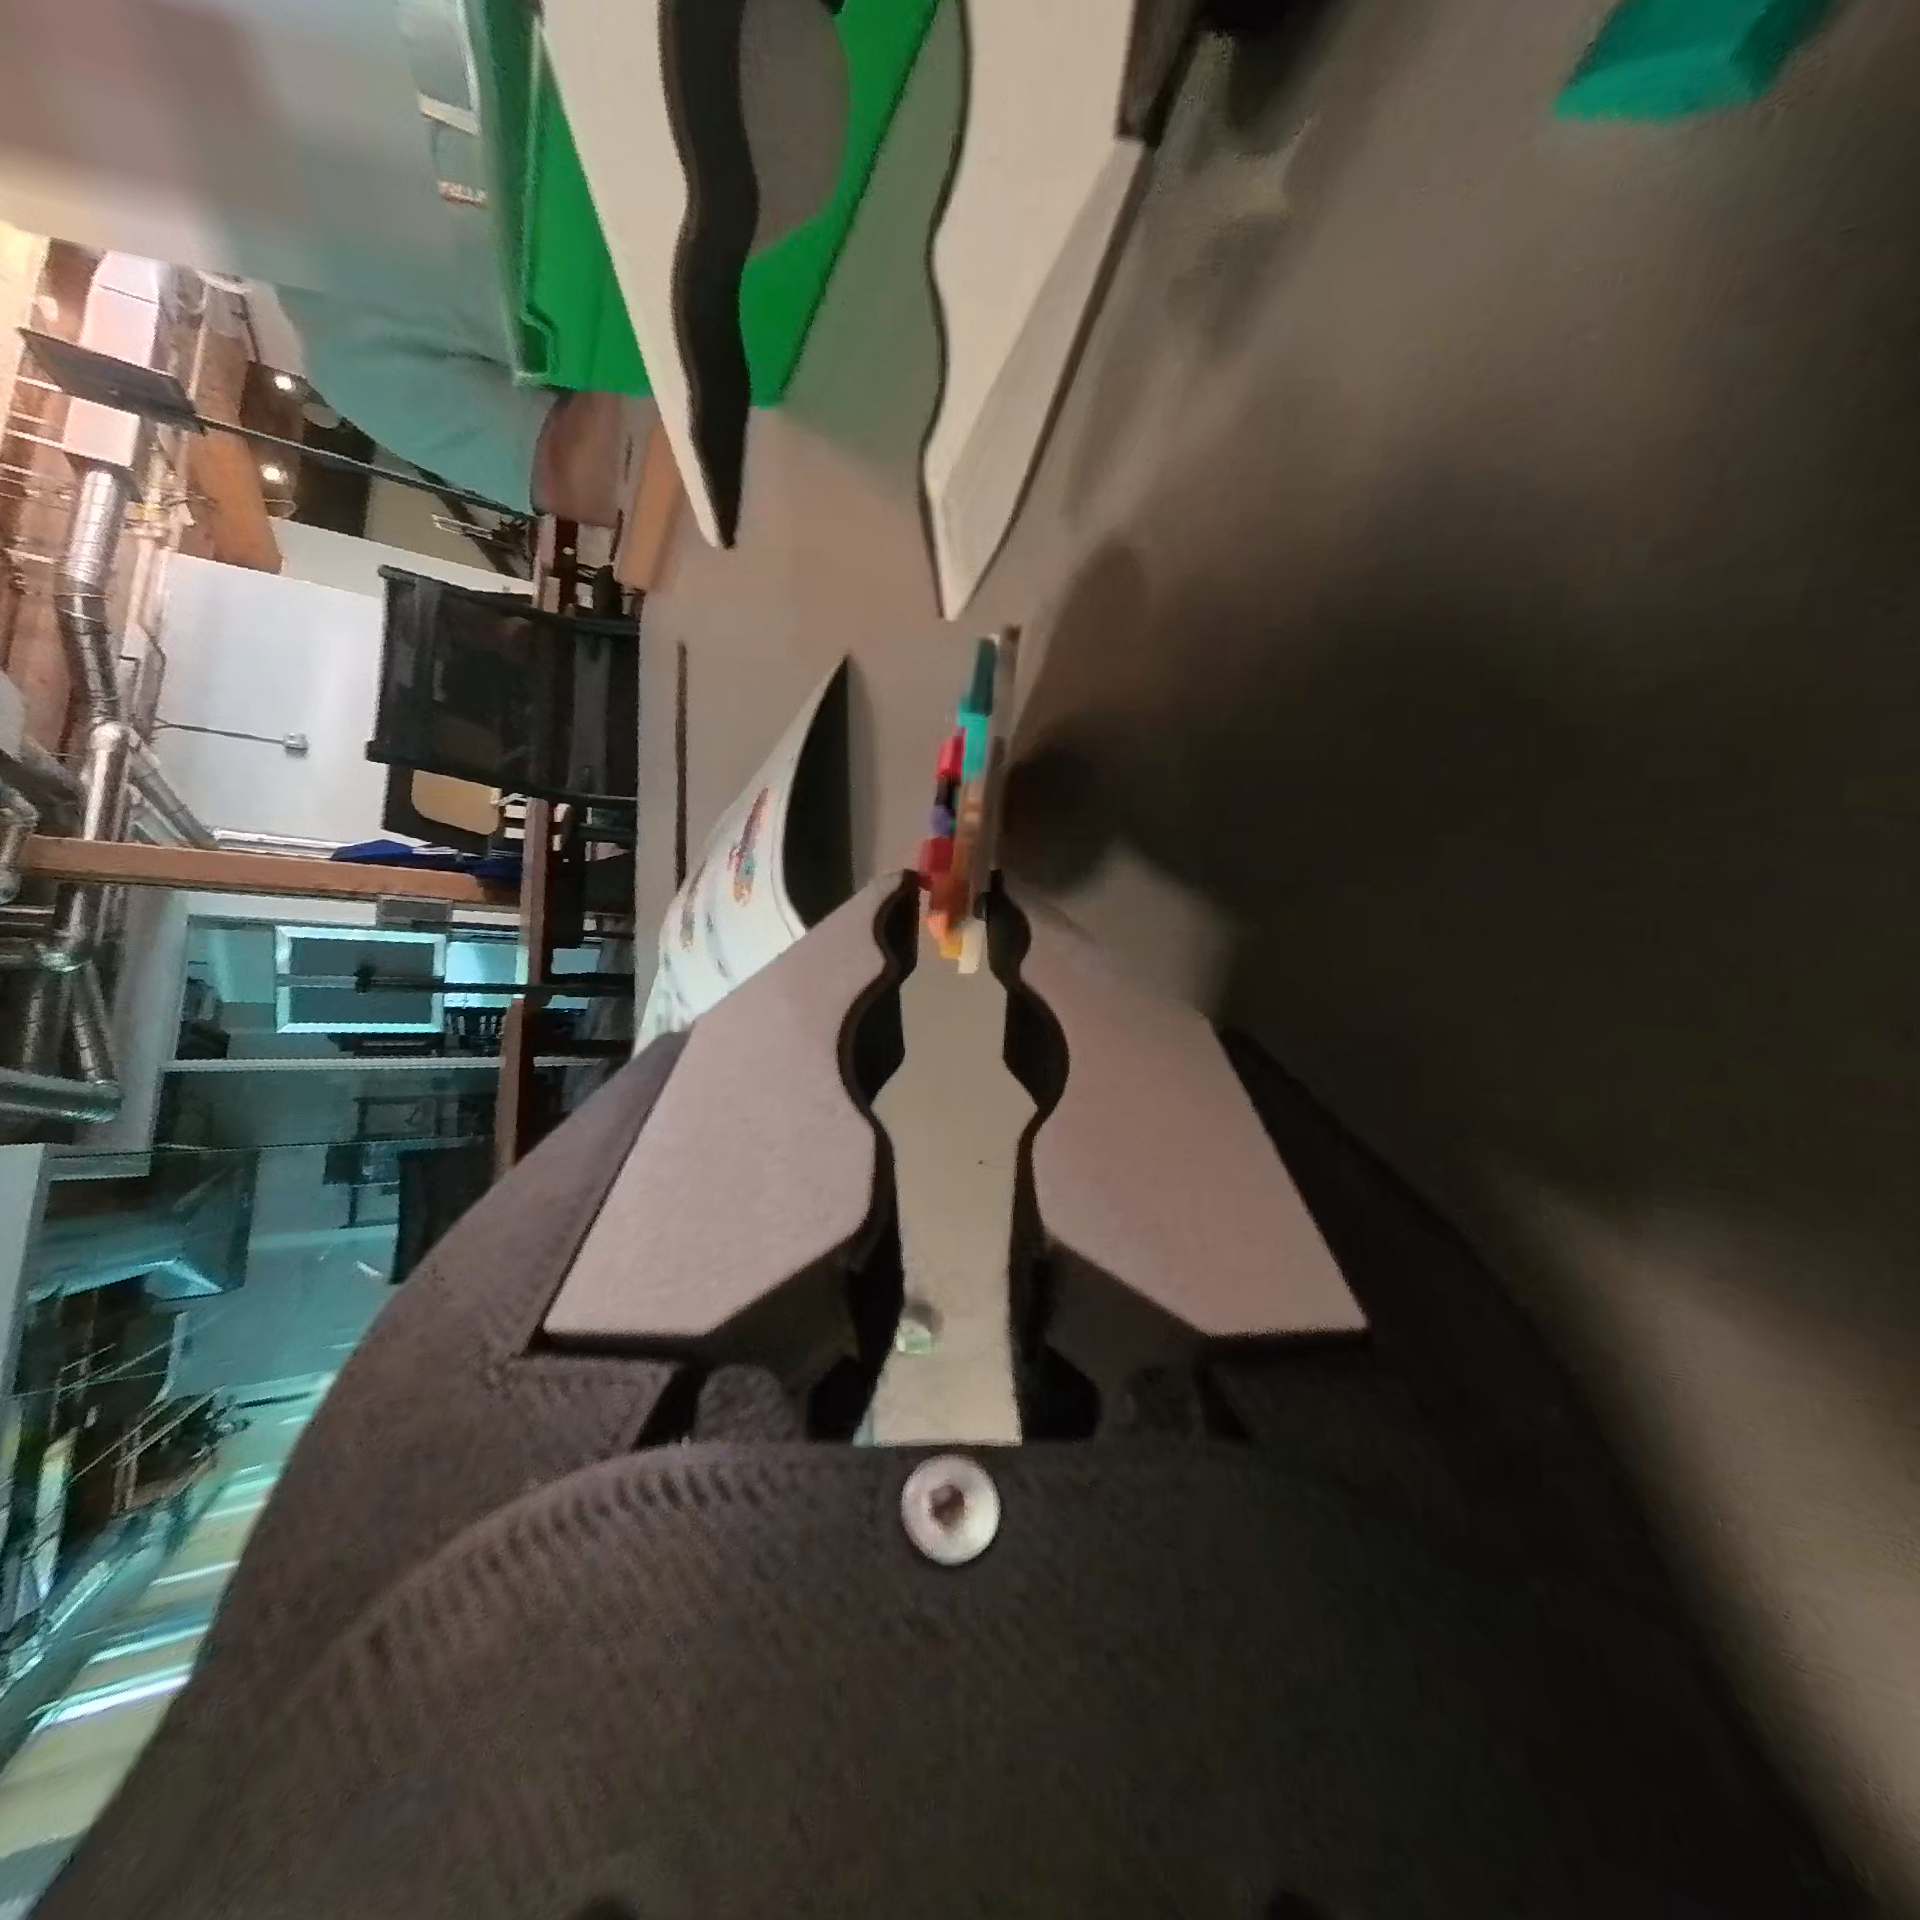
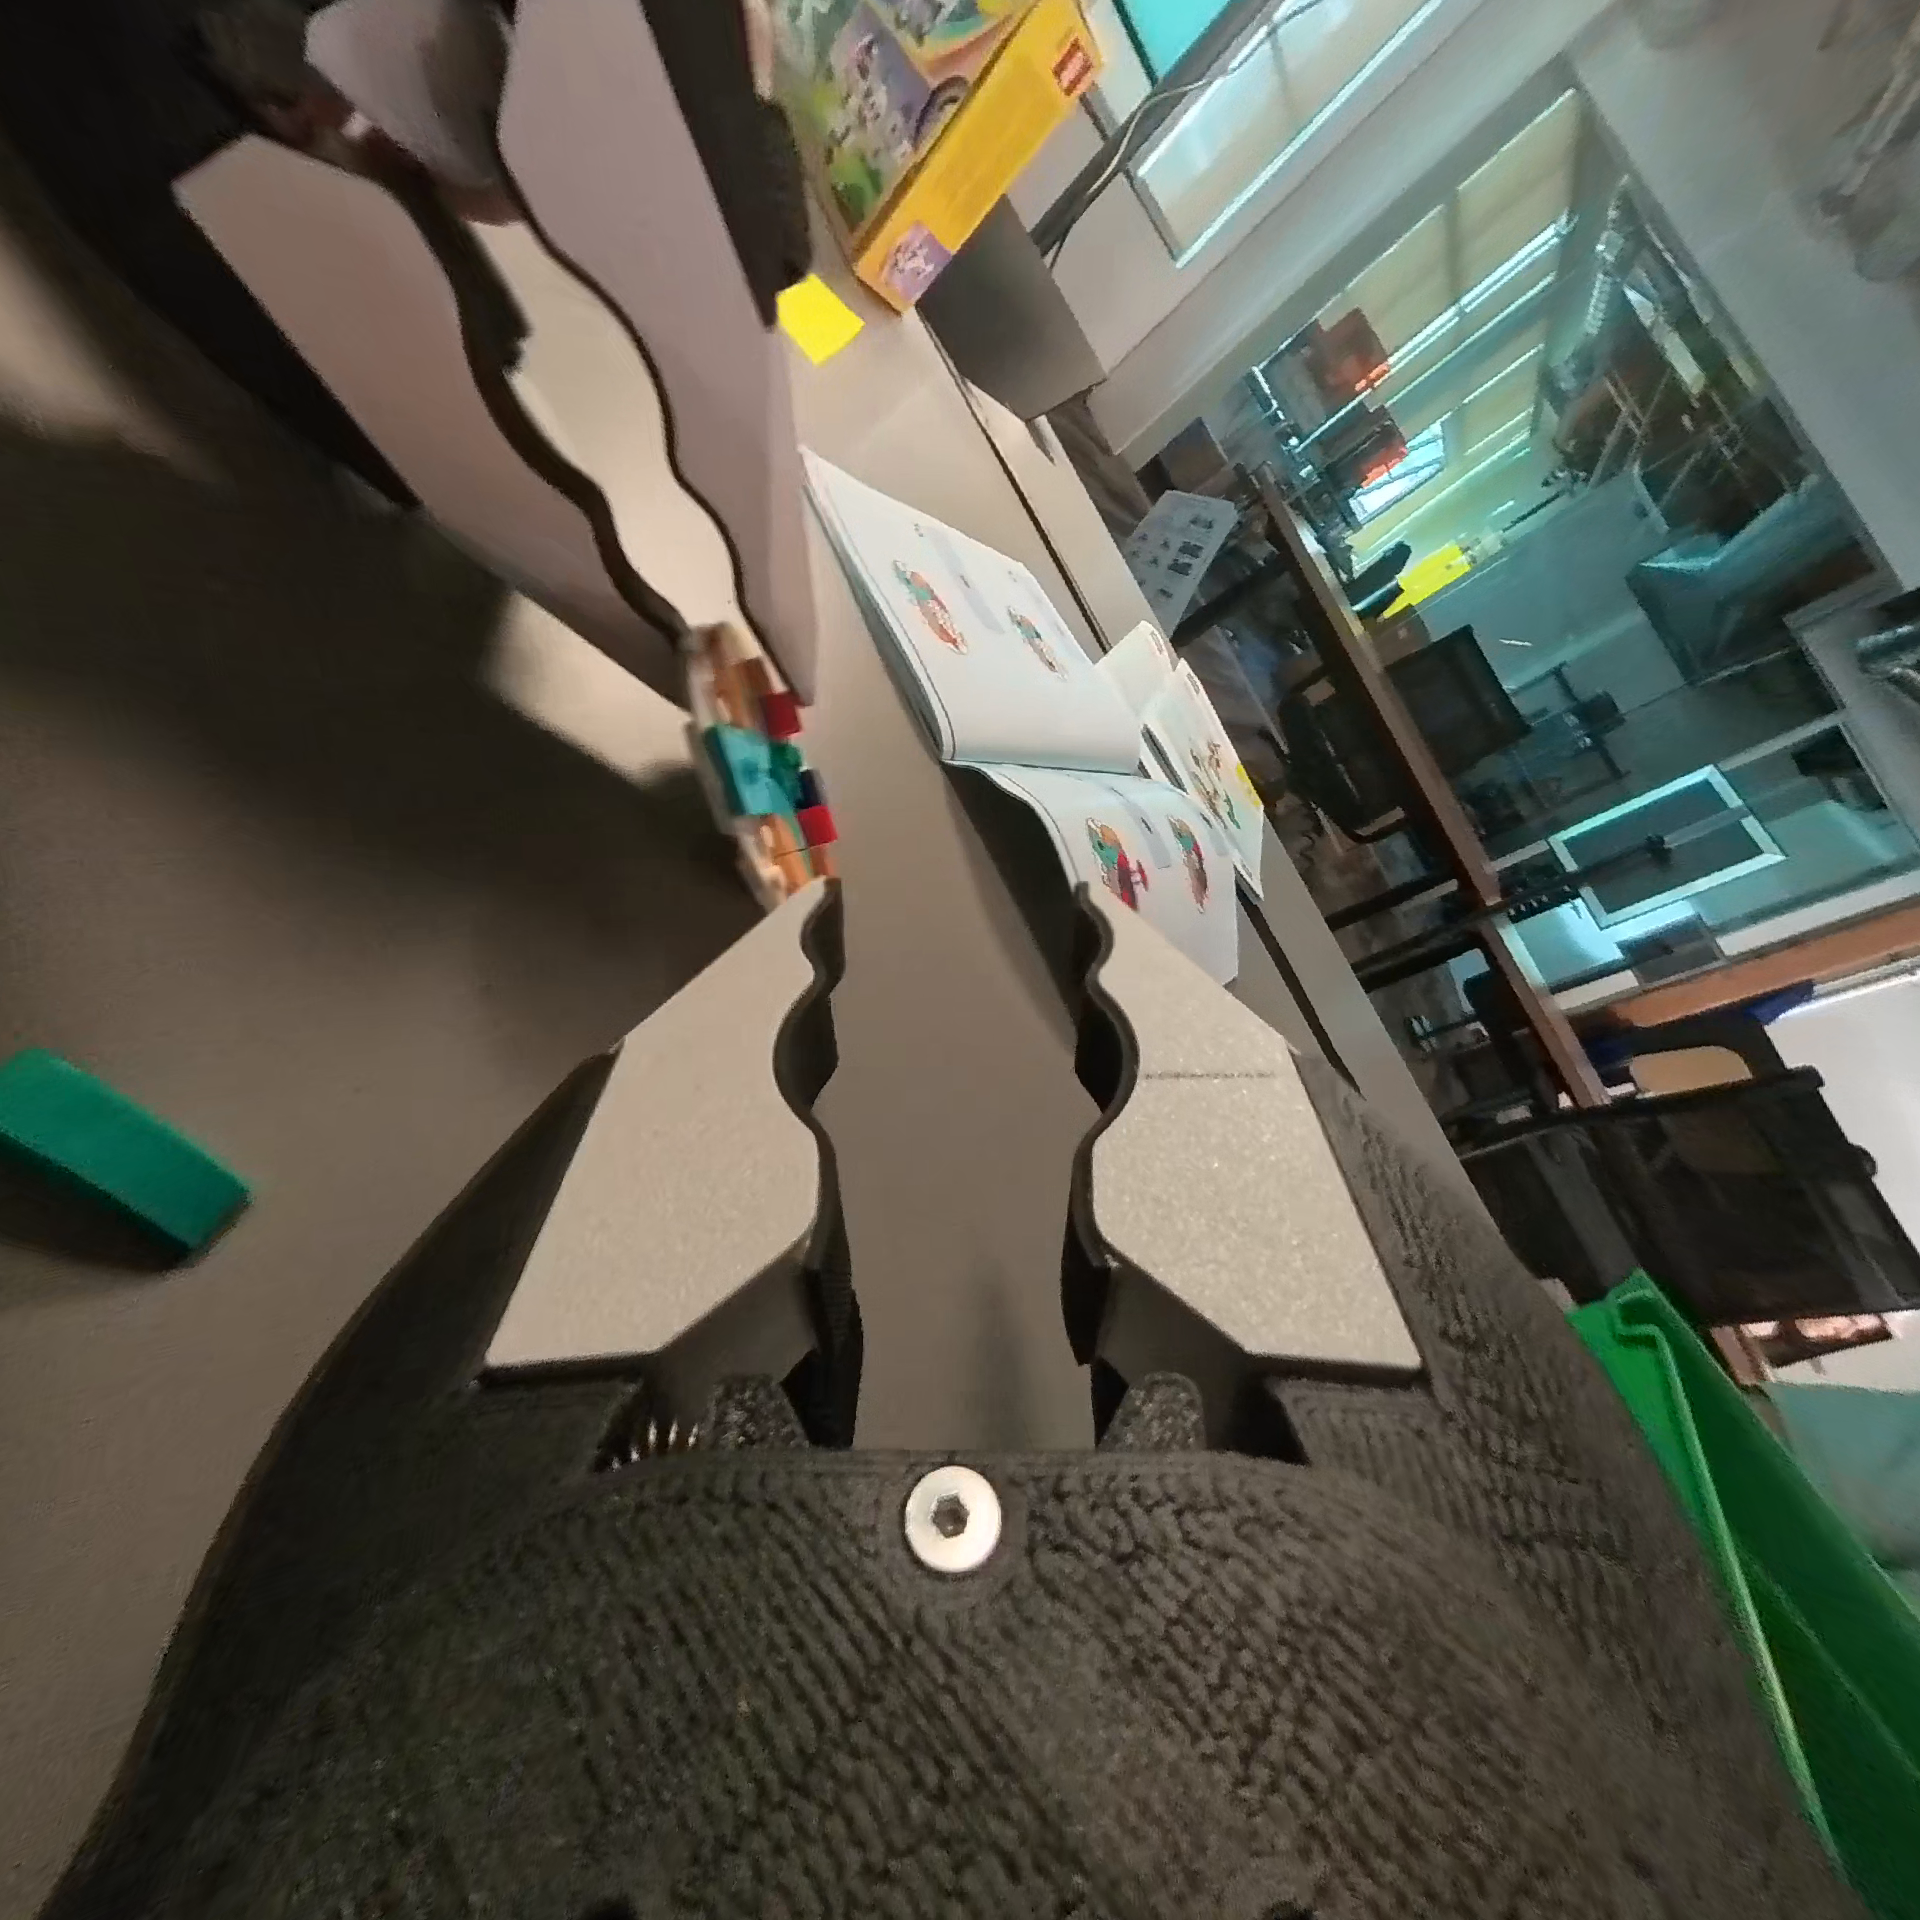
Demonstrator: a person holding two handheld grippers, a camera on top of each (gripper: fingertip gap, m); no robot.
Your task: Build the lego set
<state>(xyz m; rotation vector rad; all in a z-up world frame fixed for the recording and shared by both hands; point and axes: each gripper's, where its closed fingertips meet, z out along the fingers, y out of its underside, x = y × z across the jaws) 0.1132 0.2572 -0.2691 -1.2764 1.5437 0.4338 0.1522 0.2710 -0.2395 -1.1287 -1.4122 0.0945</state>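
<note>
Small multicolour lego build on a thin white plate (image 1: 961, 821) lies on the grey tabletop (image 1: 1455, 727), its near end nipped betw. the tips of the left gripper (image 1: 951, 904), jaws clenched on it. Right gripper (image 2: 956, 904) sits just beside the build at its 4 o'clock, jaws released, nothing betw. them. Loose teal wedge brick (image 2: 104, 1158) at 8 o'clock. Open instruction booklet (image 2: 1039, 748) at 2 o'clock; yellow lego box (image 2: 935, 135) beyond. Green plastic bin (image 2: 1766, 1558) at 5 o'clock, contents not visible.
</note>
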